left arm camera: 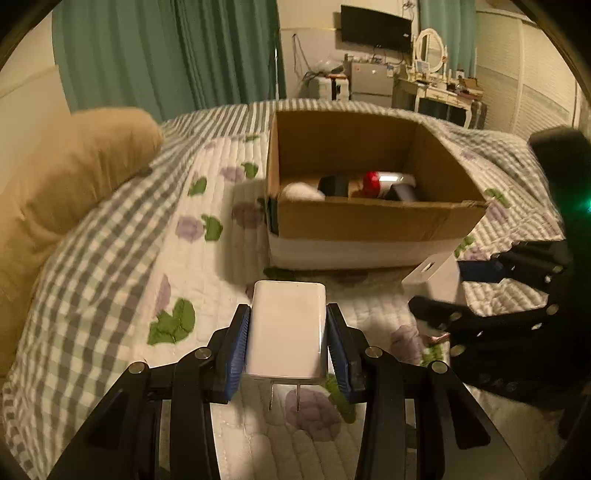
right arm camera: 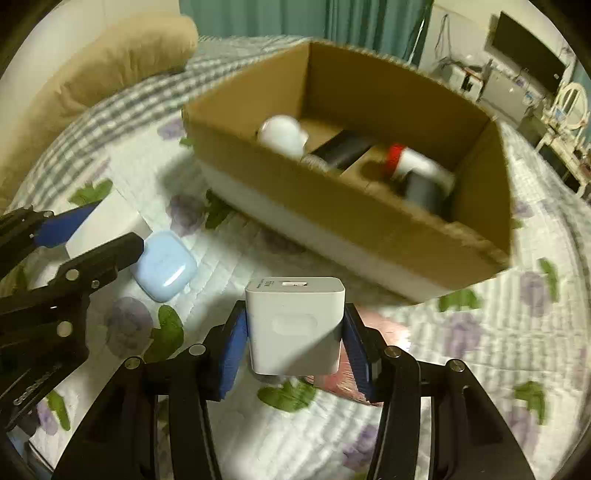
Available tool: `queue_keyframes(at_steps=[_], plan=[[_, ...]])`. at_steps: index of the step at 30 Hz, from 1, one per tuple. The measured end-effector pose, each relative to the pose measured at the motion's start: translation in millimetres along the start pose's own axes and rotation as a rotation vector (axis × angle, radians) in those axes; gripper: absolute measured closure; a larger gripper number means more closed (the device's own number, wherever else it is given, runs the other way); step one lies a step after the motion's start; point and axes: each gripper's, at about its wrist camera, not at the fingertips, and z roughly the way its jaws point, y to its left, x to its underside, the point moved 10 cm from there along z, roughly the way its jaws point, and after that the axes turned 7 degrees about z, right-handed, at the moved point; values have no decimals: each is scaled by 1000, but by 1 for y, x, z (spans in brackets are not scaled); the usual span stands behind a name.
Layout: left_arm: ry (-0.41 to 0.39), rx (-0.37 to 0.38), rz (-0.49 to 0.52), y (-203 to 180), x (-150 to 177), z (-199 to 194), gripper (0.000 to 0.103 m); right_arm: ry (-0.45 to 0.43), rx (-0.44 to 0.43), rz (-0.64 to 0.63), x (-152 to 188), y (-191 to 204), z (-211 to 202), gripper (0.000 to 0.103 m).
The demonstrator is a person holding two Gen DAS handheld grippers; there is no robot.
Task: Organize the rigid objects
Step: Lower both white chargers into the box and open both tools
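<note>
Box contents (right arm camera: 354,151) blurred, unidentifiable; left gripper (left arm camera: 288,341) clamps white two-prong plug adapter (left arm camera: 286,328); right gripper (right arm camera: 293,341) clamps white USB charger (right arm camera: 294,325).

Bedroom, warm dim lighting. The bed (left arm camera: 110,258) fills most of the frame, with a white quilt printed with purple flowers and green leaves plus a gray checked border. There's a tan pillow (left arm camera: 74,177) at the left, teal curtains (left arm camera: 166,55) upper left, and a wall-mounted TV (left arm camera: 376,28) top center. Below the TV sits a cluttered white vanity with an oval mirror (left arm camera: 430,48). Louvered white closet doors (left arm camera: 535,92) on the right.
</note>
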Motion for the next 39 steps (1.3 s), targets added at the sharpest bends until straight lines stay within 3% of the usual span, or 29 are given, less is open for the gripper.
queue_keyframes(at_steps=[5, 10, 16, 24, 31, 36, 38, 39], plan=[[-69, 13, 24, -9, -30, -23, 62, -104, 15, 2, -25, -4, -55, 53], [-131, 63, 34, -20, -71, -36, 62, -214, 25, 29, -76, -21, -113, 53], [-181, 77, 59, -26, -123, -24, 62, -287, 63, 48, -122, -43, -144, 53], [-120, 118, 30, -21, -150, 38, 62, -242, 54, 123, -141, -71, -104, 53], [-57, 165, 63, -40, -138, 81, 62, -151, 53, 168, -132, -90, -40, 54], [-24, 177, 74, -52, -128, 100, 62, -129, 28, 182, -127, -93, -20, 54], [-17, 185, 84, -56, -126, 102, 59, -127, 21, 183, -127, -93, -18, 54], [-14, 179, 91, -56, -126, 103, 53, -127, 14, 186, -127, -94, -17, 53]])
